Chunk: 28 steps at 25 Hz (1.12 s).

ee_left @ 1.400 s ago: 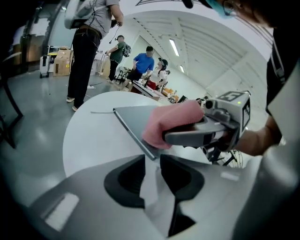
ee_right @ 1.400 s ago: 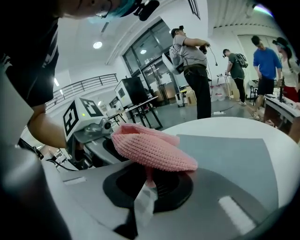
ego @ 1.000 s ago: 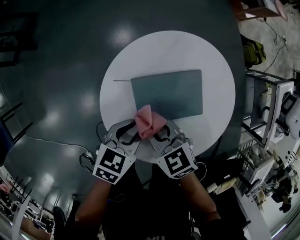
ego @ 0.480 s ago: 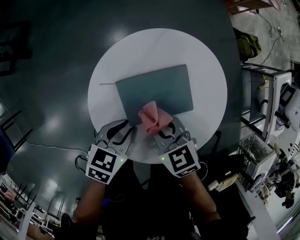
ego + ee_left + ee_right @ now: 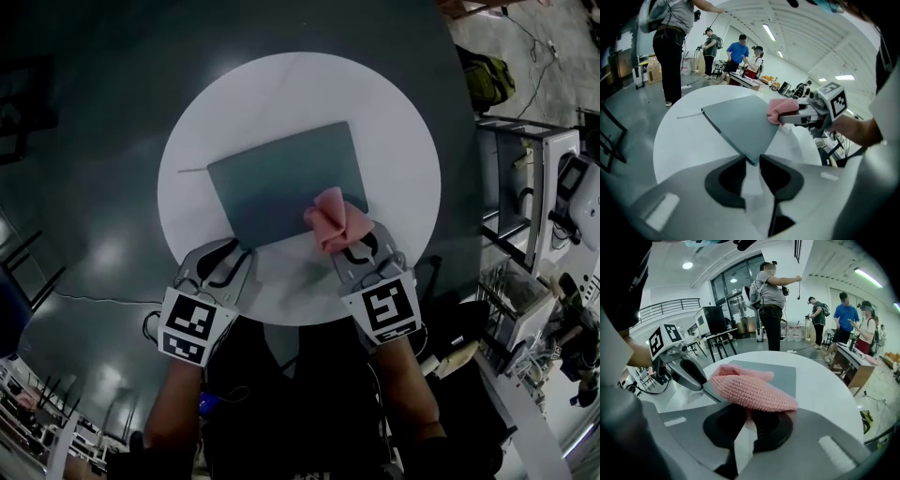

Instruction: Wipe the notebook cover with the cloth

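Observation:
A grey-green notebook point(image 5: 281, 178) lies shut on the round white table point(image 5: 394, 122). My left gripper point(image 5: 232, 258) is at the notebook's near left corner. In the left gripper view that corner point(image 5: 751, 158) sits pinched between the narrow jaws of the left gripper point(image 5: 752, 163). My right gripper point(image 5: 352, 246) is shut on a pink knitted cloth point(image 5: 336, 217), which rests on the notebook's near right corner. In the right gripper view the cloth point(image 5: 750, 385) bulges over the right gripper point(image 5: 749, 412) and hides its tips. A thin ribbon point(image 5: 192, 170) pokes out at the notebook's left.
Dark floor surrounds the table. Metal racks and equipment point(image 5: 534, 216) stand at the right. A cable point(image 5: 94, 298) runs along the floor at the left. Several people point(image 5: 736, 51) stand by desks beyond the table.
The right gripper has carried the cloth rightward along the notebook's near edge, from near its left part to its right corner. The left gripper stays at the near left corner.

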{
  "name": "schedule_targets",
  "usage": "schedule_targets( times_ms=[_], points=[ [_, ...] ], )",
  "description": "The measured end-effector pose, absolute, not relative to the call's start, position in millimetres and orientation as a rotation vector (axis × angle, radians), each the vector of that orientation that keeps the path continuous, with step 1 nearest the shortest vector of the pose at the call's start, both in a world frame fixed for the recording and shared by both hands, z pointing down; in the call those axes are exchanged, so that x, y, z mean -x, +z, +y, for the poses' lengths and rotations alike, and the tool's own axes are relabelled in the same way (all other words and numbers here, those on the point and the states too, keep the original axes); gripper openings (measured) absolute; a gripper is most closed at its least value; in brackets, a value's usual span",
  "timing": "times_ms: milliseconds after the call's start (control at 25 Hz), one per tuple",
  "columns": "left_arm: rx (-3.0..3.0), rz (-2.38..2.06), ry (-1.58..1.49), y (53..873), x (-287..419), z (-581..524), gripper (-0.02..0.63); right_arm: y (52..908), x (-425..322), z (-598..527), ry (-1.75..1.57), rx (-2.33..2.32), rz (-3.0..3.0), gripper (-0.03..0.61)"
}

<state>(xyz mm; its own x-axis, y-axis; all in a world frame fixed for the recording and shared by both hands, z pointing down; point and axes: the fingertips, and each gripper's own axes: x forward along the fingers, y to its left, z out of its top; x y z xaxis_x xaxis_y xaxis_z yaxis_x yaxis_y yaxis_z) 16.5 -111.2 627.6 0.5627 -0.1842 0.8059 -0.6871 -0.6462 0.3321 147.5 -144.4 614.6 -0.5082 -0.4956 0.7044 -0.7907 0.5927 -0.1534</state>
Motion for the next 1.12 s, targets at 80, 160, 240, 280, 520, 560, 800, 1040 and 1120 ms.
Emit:
schedule_targets(
  times_ms=[80,160,240,280,520,560,800,1040,1120],
  points=[
    [-2.143,-0.701,1.012,628.3,-16.8,-110.2,0.094,615.1,-161.4,-145.4,0.612,-1.038,-2.185,0.027],
    [-2.134,-0.706,1.018,628.1,-18.2,-109.7,0.094,615.5,-175.0,-146.2,0.605,-1.061,-2.163,0.028],
    [-2.132,-0.710,1.023,628.0,-19.7,-109.5,0.094,615.9,-187.6,-147.4,0.604,-1.084,-2.145,0.026],
    [-2.131,-0.711,1.023,628.2,-20.3,-109.7,0.094,616.2,-193.3,-148.3,0.603,-1.095,-2.136,0.026],
    [-2.137,-0.730,1.016,629.3,-20.6,-109.7,0.094,617.8,-226.8,-150.0,0.605,-1.171,-2.041,0.026],
    [-2.137,-0.729,1.016,629.1,-21.2,-109.2,0.094,616.5,-232.5,-149.6,0.597,-1.187,-2.021,0.026],
    [-2.145,-0.730,1.001,628.4,-20.2,-109.6,0.094,567.8,-194.0,-162.4,0.490,-1.172,-2.174,0.026],
    [-2.153,-0.726,0.987,627.8,-16.2,-109.2,0.092,556.4,-81.0,-163.3,0.521,-0.921,-2.364,0.026],
    [-2.156,-0.724,0.988,627.9,-12.3,-110.8,0.092,563.5,-49.2,-161.4,0.554,-0.857,-2.388,0.026]
  ],
)
